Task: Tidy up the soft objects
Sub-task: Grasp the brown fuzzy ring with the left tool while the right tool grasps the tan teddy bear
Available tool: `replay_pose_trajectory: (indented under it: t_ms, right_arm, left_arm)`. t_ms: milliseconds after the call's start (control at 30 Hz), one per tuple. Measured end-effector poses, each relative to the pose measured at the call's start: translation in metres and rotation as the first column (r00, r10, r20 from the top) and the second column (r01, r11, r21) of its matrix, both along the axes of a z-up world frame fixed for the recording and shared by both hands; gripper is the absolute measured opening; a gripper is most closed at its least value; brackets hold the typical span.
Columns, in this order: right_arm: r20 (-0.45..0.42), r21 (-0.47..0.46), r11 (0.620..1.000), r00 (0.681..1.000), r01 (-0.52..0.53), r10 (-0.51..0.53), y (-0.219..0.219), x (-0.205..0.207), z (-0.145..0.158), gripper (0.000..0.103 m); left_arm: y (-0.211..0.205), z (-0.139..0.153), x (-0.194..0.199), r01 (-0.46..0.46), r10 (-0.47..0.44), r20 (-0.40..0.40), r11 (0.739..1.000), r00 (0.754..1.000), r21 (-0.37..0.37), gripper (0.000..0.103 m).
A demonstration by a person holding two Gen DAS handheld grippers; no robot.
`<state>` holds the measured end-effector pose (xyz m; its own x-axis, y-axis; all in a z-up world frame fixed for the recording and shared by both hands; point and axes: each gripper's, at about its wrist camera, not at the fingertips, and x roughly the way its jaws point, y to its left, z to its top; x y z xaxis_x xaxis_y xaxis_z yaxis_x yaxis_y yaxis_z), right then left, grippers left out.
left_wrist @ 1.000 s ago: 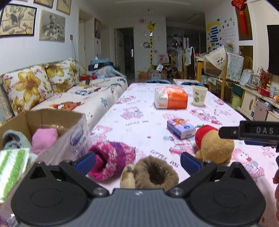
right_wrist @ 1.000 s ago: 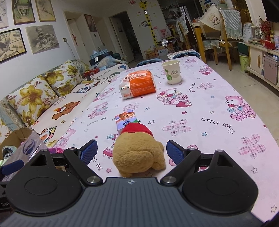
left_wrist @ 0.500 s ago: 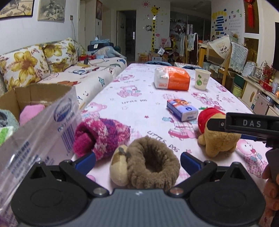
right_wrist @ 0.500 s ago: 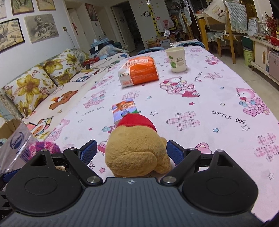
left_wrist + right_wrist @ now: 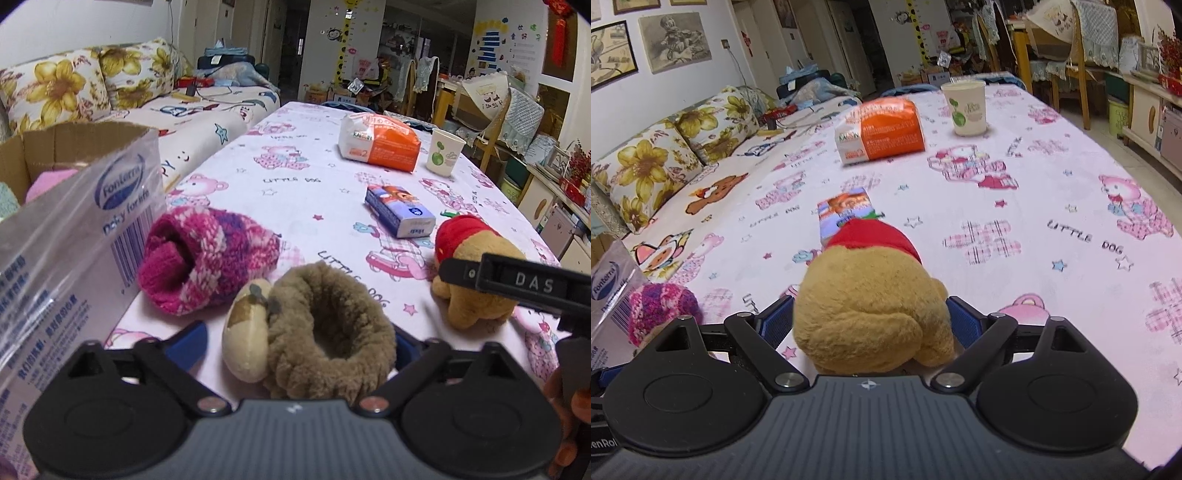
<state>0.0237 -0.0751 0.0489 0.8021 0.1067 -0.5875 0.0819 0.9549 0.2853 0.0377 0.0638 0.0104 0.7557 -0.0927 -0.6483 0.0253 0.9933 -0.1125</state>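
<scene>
I have each claw set around its own soft thing, so what matters now is how squarely each one sits between the blue pads.

On my left gripper the brown fuzzy slipper lies dead ahead and very near, its round opening facing up and toward me. Its cream toe part points left, so its long axis runs across the claw, from pad to pad. The jaws have just been closing with the slipper between them. The right pad is hidden behind the fleece and looks to be touching it; the left pad stands clear of the cream end, with bare cloth showing between. I judge the grip not yet made.

My right gripper straddles the tan plush bear, which lies at the near edge of the pink tablecloth, red top pointing away. The pads sit just beside its flanks, jaws wide; whether they press I cannot tell for certain, but the plush looks unsquashed.

The pink knitted sock lies just left of the slipper, against the cardboard box, which already holds soft things.
</scene>
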Motion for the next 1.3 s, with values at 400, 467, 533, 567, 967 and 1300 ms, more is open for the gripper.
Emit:
replay_pose_trajectory:
  t_ms: [400, 467, 533, 567, 967, 1300]
  right_arm:
    - [0.016, -0.026, 1.000, 1.000, 0.002, -0.001, 0.000, 0.003, -0.001, 0.102]
    - [0.017, -0.029, 1.000, 1.000, -0.007, 0.007, 0.001, 0.003, 0.000, 0.099]
    - [0.020, -0.034, 0.999, 1.000, -0.012, 0.013, 0.003, 0.003, 0.000, 0.098]
    - [0.023, -0.040, 0.999, 1.000, -0.013, 0.014, 0.003, 0.003, 0.001, 0.097]
    - [0.047, -0.043, 0.999, 0.999, -0.017, 0.019, 0.003, 0.000, 0.007, 0.096]
    - [0.074, -0.075, 0.996, 0.996, -0.048, 0.053, 0.013, -0.002, 0.012, 0.096]
  left_arm:
    - [0.003, 0.003, 0.005, 0.001, -0.001, -0.002, 0.999, 1.000, -0.047, 0.068]
    - [0.004, 0.003, 0.006, 0.000, 0.000, -0.003, 0.999, 1.000, -0.055, 0.066]
    - [0.005, 0.003, 0.006, 0.000, 0.000, -0.003, 0.998, 1.000, -0.060, 0.062]
    - [0.005, 0.004, 0.006, 0.001, -0.001, -0.003, 0.998, 1.000, -0.063, 0.060]
    - [0.010, 0.018, 0.001, 0.018, -0.013, 0.060, 0.996, 0.998, -0.088, 0.057]
    - [0.017, 0.036, -0.010, 0.020, -0.009, 0.146, 0.997, 0.989, -0.074, 0.057]
